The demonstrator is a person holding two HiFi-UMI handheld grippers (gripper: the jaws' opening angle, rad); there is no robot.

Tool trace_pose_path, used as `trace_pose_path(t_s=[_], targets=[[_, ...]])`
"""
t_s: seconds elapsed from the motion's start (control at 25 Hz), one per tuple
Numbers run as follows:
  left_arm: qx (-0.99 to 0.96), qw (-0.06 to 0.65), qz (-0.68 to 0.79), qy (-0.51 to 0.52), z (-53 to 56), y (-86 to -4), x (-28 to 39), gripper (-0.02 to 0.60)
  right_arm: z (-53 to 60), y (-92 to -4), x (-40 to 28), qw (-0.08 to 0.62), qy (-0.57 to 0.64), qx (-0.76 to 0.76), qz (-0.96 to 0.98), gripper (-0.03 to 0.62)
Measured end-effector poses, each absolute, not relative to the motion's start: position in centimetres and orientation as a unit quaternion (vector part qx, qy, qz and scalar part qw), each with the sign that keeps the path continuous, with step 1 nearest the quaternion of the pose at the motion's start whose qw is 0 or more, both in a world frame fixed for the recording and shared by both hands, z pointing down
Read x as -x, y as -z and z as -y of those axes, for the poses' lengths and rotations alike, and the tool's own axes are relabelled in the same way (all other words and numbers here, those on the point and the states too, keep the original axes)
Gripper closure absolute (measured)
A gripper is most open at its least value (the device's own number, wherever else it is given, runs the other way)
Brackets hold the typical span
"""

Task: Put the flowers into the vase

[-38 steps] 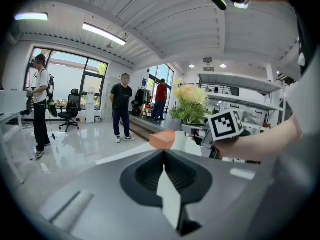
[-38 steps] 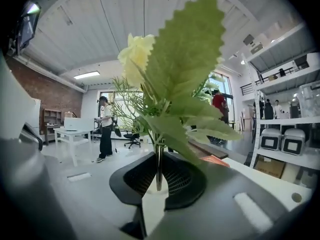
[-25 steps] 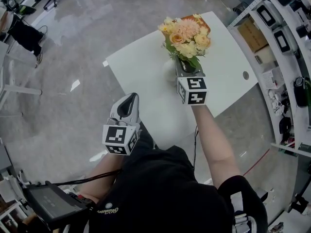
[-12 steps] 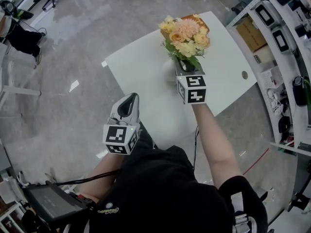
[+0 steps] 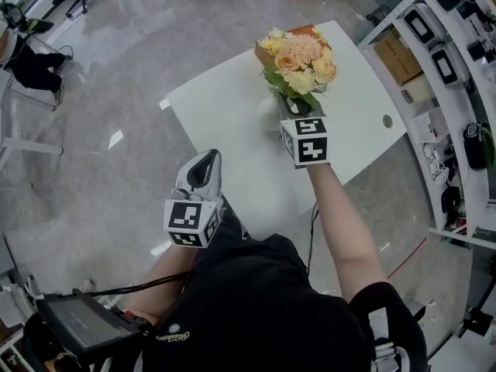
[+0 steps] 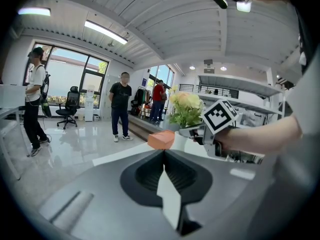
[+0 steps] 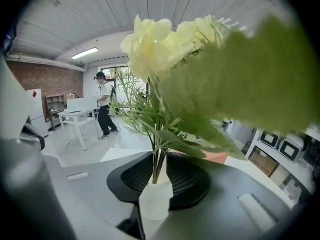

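**Flowers standing in the vase, right claw parting around the stems**

Flowers [image 5: 301,59] in cream, yellow and peach, with green leaves, rise out of a white vase [image 5: 269,115]. The vase stands upright on the white table [image 5: 225,122].

The right gripper [image 5: 289,105] reaches in from the near side of the vase. Its tips are at the vase's mouth, under the blooms, and its marker cube [image 5: 304,140] sits just nearer the person than the vase. In the right gripper view, the green stems [image 7: 159,161] run down between the two black ribbed pads [image 7: 186,176] and into the vase's mouth. The jaws are opening, and the pads stand just off the stems rather than clamped on them.

The left gripper [image 5: 204,163] is held well apart from the vase, to the vase's left and nearer the person, out by the table's edge. Its jaws are pressed together tip to tip, with nothing between them.

An orange box [image 5: 312,30] lies on the table beyond the vase, partly hidden by the blooms. In the left gripper view several people stand on the shiny floor far beyond the vase.
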State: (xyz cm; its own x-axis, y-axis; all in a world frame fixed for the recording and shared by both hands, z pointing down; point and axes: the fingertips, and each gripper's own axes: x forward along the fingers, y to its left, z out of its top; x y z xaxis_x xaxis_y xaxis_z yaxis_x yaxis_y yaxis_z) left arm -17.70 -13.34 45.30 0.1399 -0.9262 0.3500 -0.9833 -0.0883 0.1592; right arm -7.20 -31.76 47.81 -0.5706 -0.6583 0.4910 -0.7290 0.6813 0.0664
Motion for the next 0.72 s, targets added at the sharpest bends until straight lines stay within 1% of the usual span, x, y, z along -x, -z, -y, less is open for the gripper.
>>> trace_pose_path(t_s=[0.32,0.72], targets=[[-0.735,0.176,0.650,-0.075,13.40,-45.20,17.67,0.574,31.68,-48.04,7.02,0.259,-0.085,-0.385,0.881,0.487],[-0.740,0.172,0.647,-0.069,13.33,-44.83,17.56,0.574,30.86,-47.88,7.06,0.278,-0.089,-0.376,0.880,0.477]])
